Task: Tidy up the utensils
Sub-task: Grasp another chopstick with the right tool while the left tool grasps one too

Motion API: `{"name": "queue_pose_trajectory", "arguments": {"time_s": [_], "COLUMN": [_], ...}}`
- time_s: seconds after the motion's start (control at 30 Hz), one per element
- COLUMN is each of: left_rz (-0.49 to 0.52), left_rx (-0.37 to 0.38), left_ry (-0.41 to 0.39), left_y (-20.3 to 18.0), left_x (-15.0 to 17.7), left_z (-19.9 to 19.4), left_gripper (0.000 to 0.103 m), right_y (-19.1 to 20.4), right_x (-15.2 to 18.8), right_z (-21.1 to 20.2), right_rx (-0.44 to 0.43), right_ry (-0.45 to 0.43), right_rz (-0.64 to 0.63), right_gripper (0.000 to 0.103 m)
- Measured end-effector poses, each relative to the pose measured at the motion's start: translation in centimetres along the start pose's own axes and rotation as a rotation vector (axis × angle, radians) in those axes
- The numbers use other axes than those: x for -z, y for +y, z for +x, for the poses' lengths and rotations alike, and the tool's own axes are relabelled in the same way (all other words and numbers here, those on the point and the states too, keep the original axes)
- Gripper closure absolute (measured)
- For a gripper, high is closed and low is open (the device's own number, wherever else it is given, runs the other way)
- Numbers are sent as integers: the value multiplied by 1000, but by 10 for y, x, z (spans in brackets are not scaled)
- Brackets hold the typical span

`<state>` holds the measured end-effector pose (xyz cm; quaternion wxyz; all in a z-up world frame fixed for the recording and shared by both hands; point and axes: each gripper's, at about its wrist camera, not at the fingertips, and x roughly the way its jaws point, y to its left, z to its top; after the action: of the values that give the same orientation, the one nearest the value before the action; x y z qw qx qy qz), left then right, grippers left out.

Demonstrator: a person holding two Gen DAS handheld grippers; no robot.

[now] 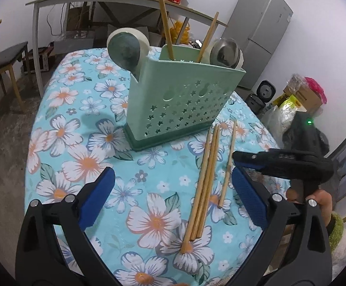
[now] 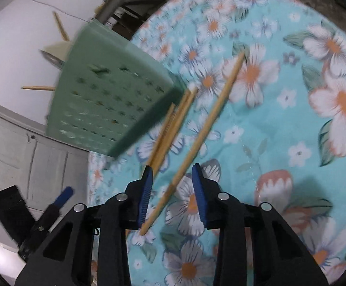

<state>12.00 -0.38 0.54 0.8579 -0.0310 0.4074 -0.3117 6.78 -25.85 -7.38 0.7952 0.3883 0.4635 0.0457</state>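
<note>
A green perforated utensil holder (image 1: 180,100) stands on the flowered tablecloth (image 1: 87,124), with two chopsticks (image 1: 164,21) and spoons upright in it. Three chopsticks (image 1: 203,183) lie bundled in front of it, and a single chopstick (image 1: 227,164) lies to their right. My left gripper (image 1: 173,186) is open and empty above the cloth. My right gripper (image 2: 173,178) is open, its jaws on either side of the single chopstick (image 2: 203,131); it shows in the left wrist view (image 1: 239,157). The holder (image 2: 111,95) appears tilted and blurred in the right wrist view.
A long table (image 1: 115,0) with clutter stands behind, a chair (image 1: 3,59) at left, a grey fridge (image 1: 258,33) at right. Boxes and bags (image 1: 301,95) sit on the floor at right. The table edge curves along the left side.
</note>
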Motion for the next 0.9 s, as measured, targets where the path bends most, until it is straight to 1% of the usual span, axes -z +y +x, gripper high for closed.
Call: {"name": "queue_pose_trajectory", "arguments": {"time_s": [0.07,0.17,0.23,0.43,0.57,0.73,0.87,0.9], "left_rz": [13,8,8,36,53,92,107,111], "left_rx": [-22,-32,-36,-65,-68,-44,10,28], "left_ry": [5,21,26,45,52,66,80,87], "left_y": [0,1,1,-4,-6,-12,-15,-17], "left_x": [1,2,2,2,1,-2,-5,-6], "left_z": [1,4,5,13,19,28,36,39], "left_gripper": [8,8,8,8,8,8,9,13], "right_y": [-2,0,-1,-8,-20,-34,-43,-44], "right_x": [-1,-5,-7,-10,-7,1,6,7], "right_z": [6,11,14,11,-5,-25,-29,-28], "right_rx": [1,14,22,4,0,12,3,-1], "right_ry": [-2,-12,-16,-29,-36,-45,-46,-46], "right_rz": [6,16,23,45,68,95,128,133], "right_gripper": [74,80,88,92,93,93,93,93]}}
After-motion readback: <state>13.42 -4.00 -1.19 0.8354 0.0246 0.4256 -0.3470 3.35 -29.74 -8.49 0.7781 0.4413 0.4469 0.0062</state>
